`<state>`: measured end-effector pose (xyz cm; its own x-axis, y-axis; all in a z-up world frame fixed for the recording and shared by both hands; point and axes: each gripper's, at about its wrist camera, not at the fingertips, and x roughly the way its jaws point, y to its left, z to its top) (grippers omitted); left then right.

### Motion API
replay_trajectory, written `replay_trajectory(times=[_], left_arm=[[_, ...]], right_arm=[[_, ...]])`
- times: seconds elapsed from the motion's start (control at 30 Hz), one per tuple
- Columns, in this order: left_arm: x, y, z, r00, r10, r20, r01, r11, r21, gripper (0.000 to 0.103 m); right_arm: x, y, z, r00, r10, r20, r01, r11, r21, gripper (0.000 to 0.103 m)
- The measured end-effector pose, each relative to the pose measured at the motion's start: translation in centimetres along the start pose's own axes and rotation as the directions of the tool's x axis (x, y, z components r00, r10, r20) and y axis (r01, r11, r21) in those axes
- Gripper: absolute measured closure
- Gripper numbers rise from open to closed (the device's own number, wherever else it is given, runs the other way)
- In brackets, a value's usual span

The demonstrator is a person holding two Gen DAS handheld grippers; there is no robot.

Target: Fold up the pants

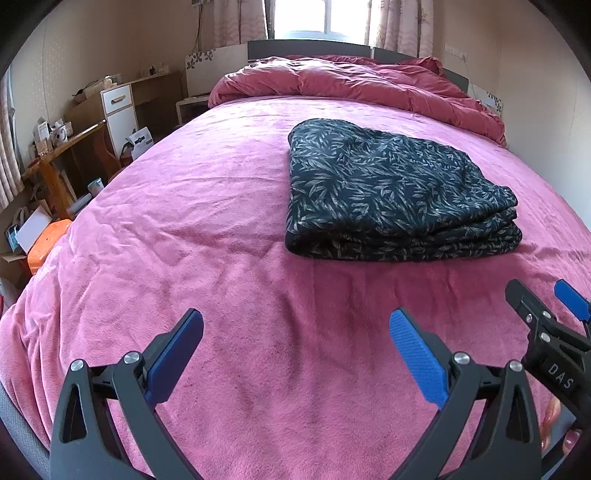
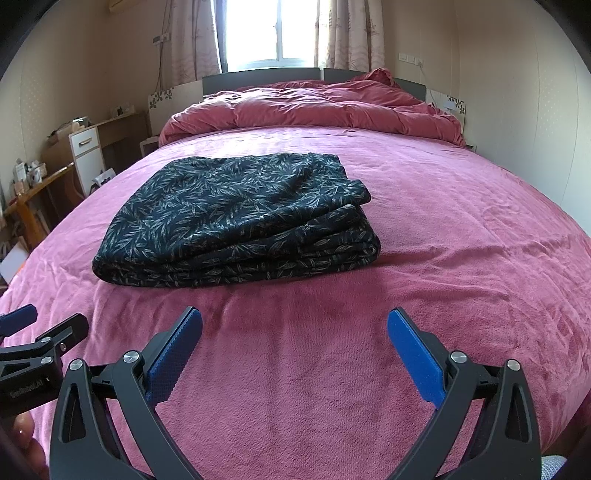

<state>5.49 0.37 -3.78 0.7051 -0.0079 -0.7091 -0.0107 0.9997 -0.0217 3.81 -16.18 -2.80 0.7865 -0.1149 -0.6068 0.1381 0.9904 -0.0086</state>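
The pants (image 1: 391,192), dark navy with a pale leaf print, lie folded in a thick stacked rectangle on the pink bedspread (image 1: 221,240). They also show in the right wrist view (image 2: 236,221), left of centre. My left gripper (image 1: 295,321) is open and empty, held over the bedspread short of the pants and to their left. My right gripper (image 2: 293,319) is open and empty, just short of the pants' near edge. The right gripper shows at the right edge of the left wrist view (image 1: 546,299); the left gripper shows at the left edge of the right wrist view (image 2: 44,321).
A crumpled red duvet (image 1: 354,85) lies across the head of the bed below the window (image 2: 273,33). A wooden desk with clutter (image 1: 62,144), a white drawer unit (image 1: 118,107) and an orange box (image 1: 48,240) stand left of the bed. A wall runs along the right side.
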Motion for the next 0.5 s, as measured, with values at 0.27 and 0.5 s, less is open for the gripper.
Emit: replay_trajectory(times=[0.27, 0.5], left_arm=[[0.4, 0.2, -0.1, 1.000, -0.002, -0.022, 0.002, 1.000, 0.000, 0.002], [1.8, -0.4, -0.1, 0.997, 0.007, -0.075, -0.006, 1.000, 0.017, 0.002]], right_arm=[[0.3, -0.1, 0.0, 1.000, -0.007, -0.011, 0.007, 1.000, -0.004, 0.004], [1.2, -0.5, 0.0, 0.999, -0.015, -0.046, 0.016, 1.000, 0.002, 0.004]])
